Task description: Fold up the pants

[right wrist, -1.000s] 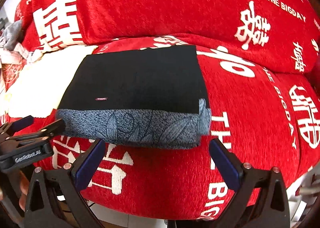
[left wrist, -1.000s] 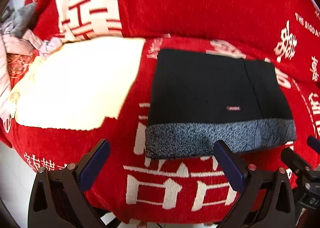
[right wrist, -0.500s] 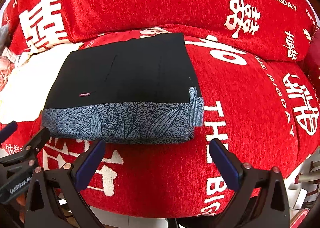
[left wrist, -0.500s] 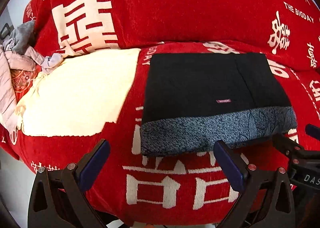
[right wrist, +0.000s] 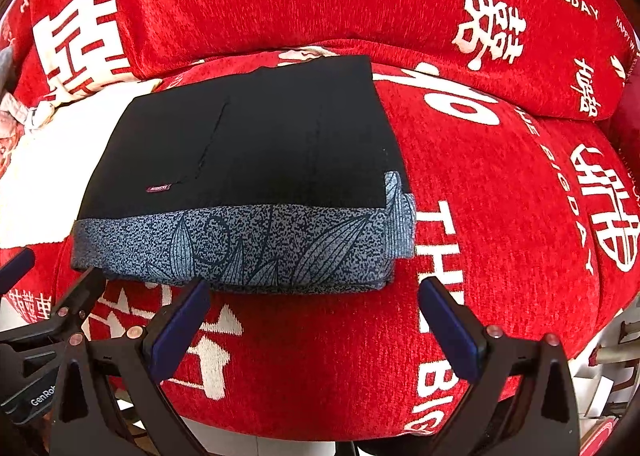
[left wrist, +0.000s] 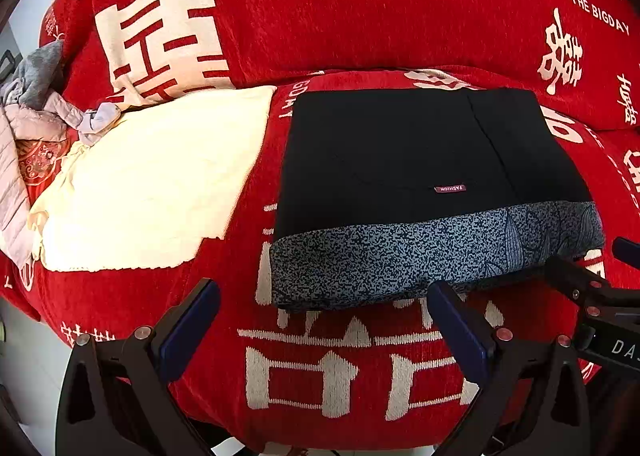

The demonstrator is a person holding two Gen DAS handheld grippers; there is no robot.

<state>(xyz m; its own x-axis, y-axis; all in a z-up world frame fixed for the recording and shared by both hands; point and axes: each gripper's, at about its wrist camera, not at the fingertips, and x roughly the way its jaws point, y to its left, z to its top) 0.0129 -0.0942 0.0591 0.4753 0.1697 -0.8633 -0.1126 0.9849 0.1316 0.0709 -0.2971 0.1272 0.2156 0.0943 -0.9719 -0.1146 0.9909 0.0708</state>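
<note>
Red sofa cover held black pants folded square, patterned blue-grey waistband nearest; left gripper and right gripper gaped empty.

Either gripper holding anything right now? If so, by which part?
Nothing is held. Left gripper and right gripper are both open, short of the folded pants, which lie free on the red sofa cover.

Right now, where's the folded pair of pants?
The folded black pants lie on the red sofa seat, just beyond both open grippers, patterned grey band toward the cameras, with the cream cloth to their left.
</note>
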